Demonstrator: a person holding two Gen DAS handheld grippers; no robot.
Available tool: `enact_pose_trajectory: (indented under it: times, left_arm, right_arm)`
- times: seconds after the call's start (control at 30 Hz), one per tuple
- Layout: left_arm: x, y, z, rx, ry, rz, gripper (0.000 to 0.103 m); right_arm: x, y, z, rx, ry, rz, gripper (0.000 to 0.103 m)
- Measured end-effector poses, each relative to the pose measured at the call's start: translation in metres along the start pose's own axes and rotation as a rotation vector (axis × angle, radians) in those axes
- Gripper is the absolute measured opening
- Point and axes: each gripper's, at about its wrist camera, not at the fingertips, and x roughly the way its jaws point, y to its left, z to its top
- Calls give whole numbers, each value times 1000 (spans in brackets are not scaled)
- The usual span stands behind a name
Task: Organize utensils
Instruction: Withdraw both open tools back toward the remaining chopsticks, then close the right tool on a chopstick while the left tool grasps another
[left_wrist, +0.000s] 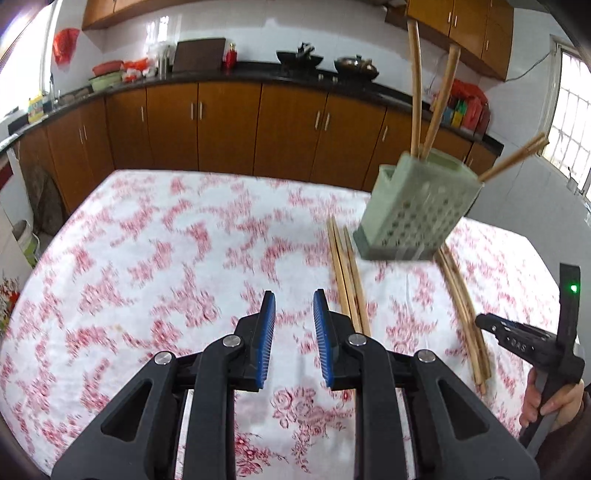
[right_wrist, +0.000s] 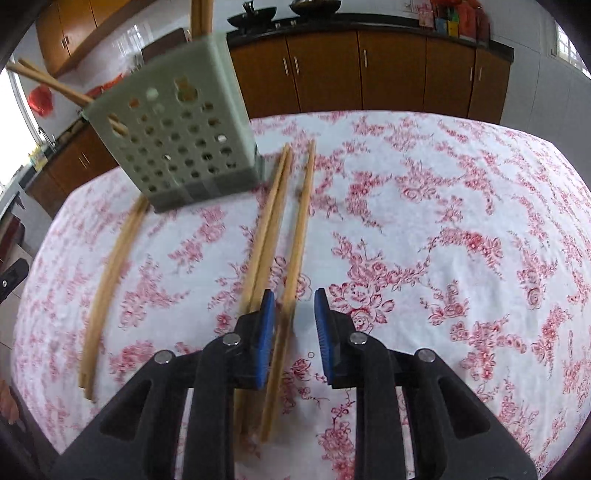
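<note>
A pale green perforated utensil holder (left_wrist: 417, 206) (right_wrist: 181, 133) stands on the floral tablecloth with several wooden chopsticks (left_wrist: 436, 107) upright in it. More chopsticks lie flat on the cloth, one bundle (left_wrist: 349, 273) left of the holder and another (left_wrist: 465, 317) right of it. My left gripper (left_wrist: 293, 332) hovers over bare cloth, left of those sticks, with a narrow empty gap between its blue pads. My right gripper (right_wrist: 294, 332) is over the loose sticks. A single chopstick (right_wrist: 297, 258) runs through its gap beside the left pad, not pinched. A pair (right_wrist: 266, 236) lies just outside that pad.
The table (left_wrist: 166, 258) wears a white cloth with red flowers. A further curved bundle of chopsticks (right_wrist: 110, 277) lies to the left in the right wrist view. A hand (left_wrist: 546, 402) holds the right gripper's handle. Brown cabinets (left_wrist: 229, 125) and a dark counter run behind the table.
</note>
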Motion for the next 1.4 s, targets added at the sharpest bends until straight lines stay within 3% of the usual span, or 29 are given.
enact_pose_trajectory:
  times: [0.13, 0.33, 0.43, 0.6, 0.87, 1.23, 1.4]
  left_arm:
    - [11, -8, -9, 11, 39, -27, 22]
    - [30, -22, -20, 39, 89, -79, 22]
    - [38, -30, -24, 50, 116, -93, 22]
    - [51, -40, -29, 71, 155, -104, 19]
    - [61, -49, -30, 109, 167, -59, 14]
    - [70, -38, -26, 87, 158, 33, 9]
    - [74, -10, -16, -5, 151, 106, 8]
  right_arm:
    - [1, 0, -2, -43, -25, -55, 8]
    - [0, -36, 5, 76, -47, -154, 8]
    - [-3, -56, 6, 132, -46, -163, 8]
    - [-3, -62, 4, 113, -52, -174, 8]
    - [-6, -60, 3, 95, -54, -175, 8]
    - [-3, -53, 5, 64, -57, -176, 12]
    - [-1, -44, 4, 12, -57, -133, 9]
